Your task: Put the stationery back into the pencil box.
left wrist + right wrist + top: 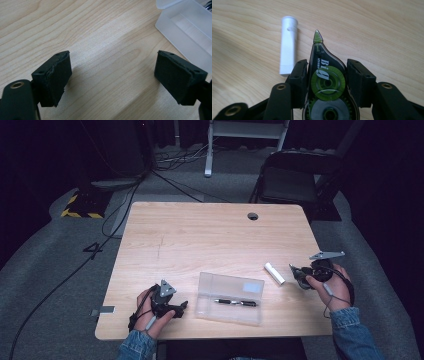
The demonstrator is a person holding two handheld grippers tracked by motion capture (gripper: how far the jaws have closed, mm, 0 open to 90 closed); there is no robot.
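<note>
Left gripper (175,309) jaws apart, right gripper (299,276) jaws clamped

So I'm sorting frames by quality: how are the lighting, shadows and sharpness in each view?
High view: the table is lit, the room around it dark, the picture soft. Left gripper view: sharp wood grain, soft shadows under the black pads, the clear plastic case slightly washed out. Right gripper view: the correction tape dispenser is crisp, with glare on its green wheel; the white tube is bright.

The word "Big" stands in white letters on the dark correction tape roller (327,82), just above its green wheel. Some very small letters sit beside that word, too tiny to read.
</note>
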